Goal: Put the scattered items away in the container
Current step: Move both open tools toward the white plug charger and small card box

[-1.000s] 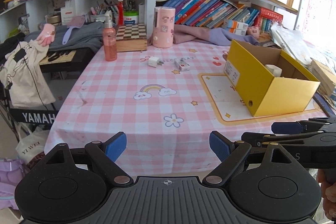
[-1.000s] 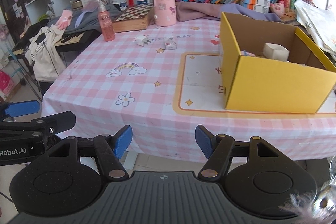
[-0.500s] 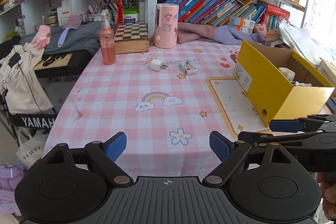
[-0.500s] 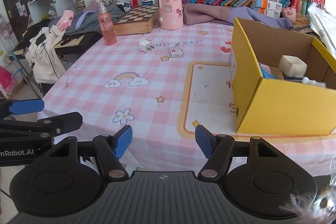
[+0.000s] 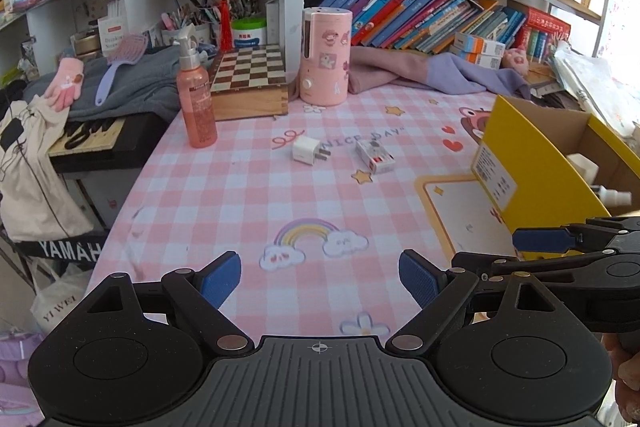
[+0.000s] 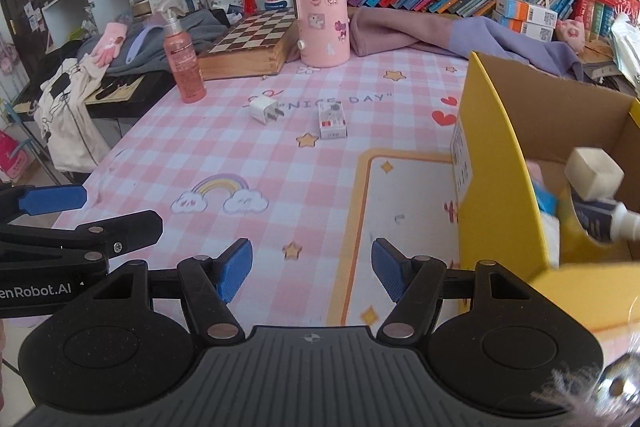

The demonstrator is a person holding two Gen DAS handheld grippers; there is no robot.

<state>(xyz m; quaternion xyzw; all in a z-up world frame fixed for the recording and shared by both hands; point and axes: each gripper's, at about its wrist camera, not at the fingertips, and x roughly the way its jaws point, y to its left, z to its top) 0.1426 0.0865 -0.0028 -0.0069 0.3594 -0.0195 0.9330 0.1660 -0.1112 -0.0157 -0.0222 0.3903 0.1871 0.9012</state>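
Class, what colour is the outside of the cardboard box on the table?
Yellow; the box shows best in the right wrist view.

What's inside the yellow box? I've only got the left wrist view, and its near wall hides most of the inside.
Observer: The right wrist view looks into the yellow box: a white block lies beside a dark bottle with a white cap.
Operator: Is the right gripper carrying anything? I see it only side-on.
Observer: No. The right gripper has its jaws open, with nothing between them.
Operator: Anything else in the box?
Observer: A light blue item by the near wall, too blurred to name.
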